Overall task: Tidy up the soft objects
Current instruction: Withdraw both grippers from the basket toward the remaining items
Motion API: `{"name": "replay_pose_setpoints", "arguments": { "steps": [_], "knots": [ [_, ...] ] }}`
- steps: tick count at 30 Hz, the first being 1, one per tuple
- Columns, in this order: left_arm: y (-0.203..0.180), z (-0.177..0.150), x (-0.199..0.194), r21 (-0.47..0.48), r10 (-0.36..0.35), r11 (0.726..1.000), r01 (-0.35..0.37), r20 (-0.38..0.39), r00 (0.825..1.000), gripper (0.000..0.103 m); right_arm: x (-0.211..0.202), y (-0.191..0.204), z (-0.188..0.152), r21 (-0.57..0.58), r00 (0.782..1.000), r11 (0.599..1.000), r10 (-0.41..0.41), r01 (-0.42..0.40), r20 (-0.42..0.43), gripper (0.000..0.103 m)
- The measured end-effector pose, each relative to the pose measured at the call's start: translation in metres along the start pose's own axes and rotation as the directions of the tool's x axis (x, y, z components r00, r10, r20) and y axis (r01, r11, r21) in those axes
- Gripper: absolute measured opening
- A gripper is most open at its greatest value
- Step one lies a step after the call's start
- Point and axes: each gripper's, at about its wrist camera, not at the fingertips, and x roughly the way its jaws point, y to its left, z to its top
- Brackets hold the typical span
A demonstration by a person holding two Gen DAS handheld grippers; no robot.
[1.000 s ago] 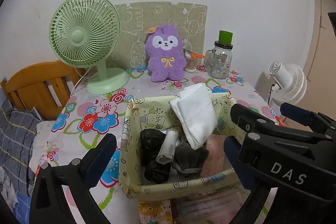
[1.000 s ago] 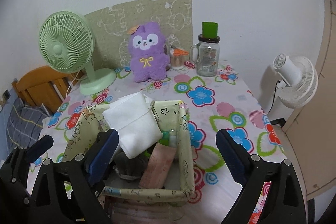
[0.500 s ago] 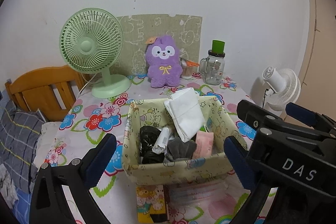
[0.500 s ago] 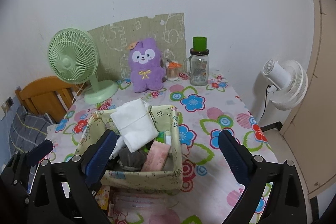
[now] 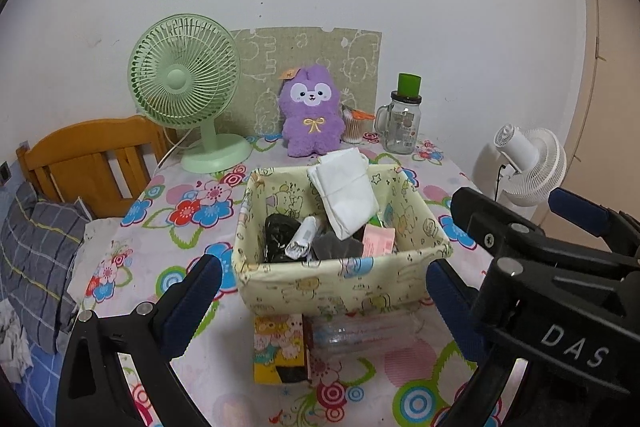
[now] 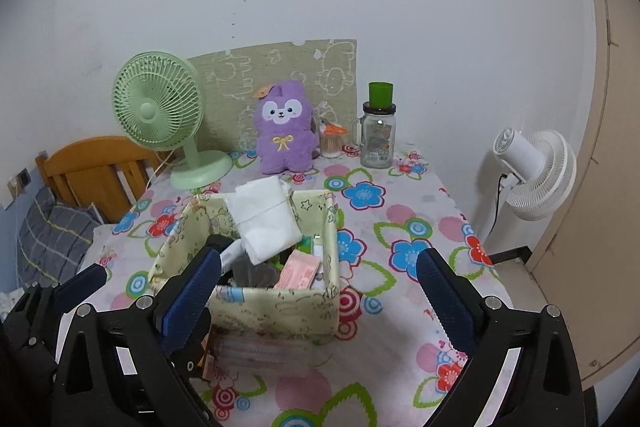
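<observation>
A pale yellow fabric basket [image 5: 344, 285] [image 6: 276, 301] stands on the flowered table. A folded white cloth [image 5: 346, 189] [image 6: 266, 217] leans against its back wall. Beside the cloth lie a black bundle [image 5: 280, 237], a rolled white item [image 5: 302, 239], a dark grey sock [image 5: 336, 247] and a pink pack [image 5: 378, 241] [image 6: 300, 269]. A purple plush toy [image 5: 312, 115] [image 6: 285, 133] sits upright at the back. My left gripper [image 5: 320, 291] is open and empty in front of the basket. My right gripper [image 6: 316, 279] is open and empty, to the basket's front right.
A green desk fan [image 5: 188, 95] stands back left. A glass jar with a green lid [image 5: 402, 123] and a cotton-swab cup [image 5: 354, 125] stand back right. A small yellow box [image 5: 280, 351] and a clear pack [image 5: 360, 333] lie before the basket. A white fan [image 6: 532, 173] and wooden chair [image 5: 88, 159] flank the table.
Both grippers have pulled back and up from the basket, so it looks smaller and farther. Both stay open. The box and clear pack in front have come into view.
</observation>
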Motion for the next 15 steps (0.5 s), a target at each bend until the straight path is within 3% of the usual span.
{"name": "replay_pose_setpoints", "arguments": {
  "steps": [15],
  "knots": [
    [-0.005,-0.035,-0.016,-0.013,-0.006,1.0,0.005,-0.011,1.0,0.103,-0.017,0.009,-0.035,-0.046,0.999,0.998,0.033,-0.033,-0.005,0.1]
  ]
}}
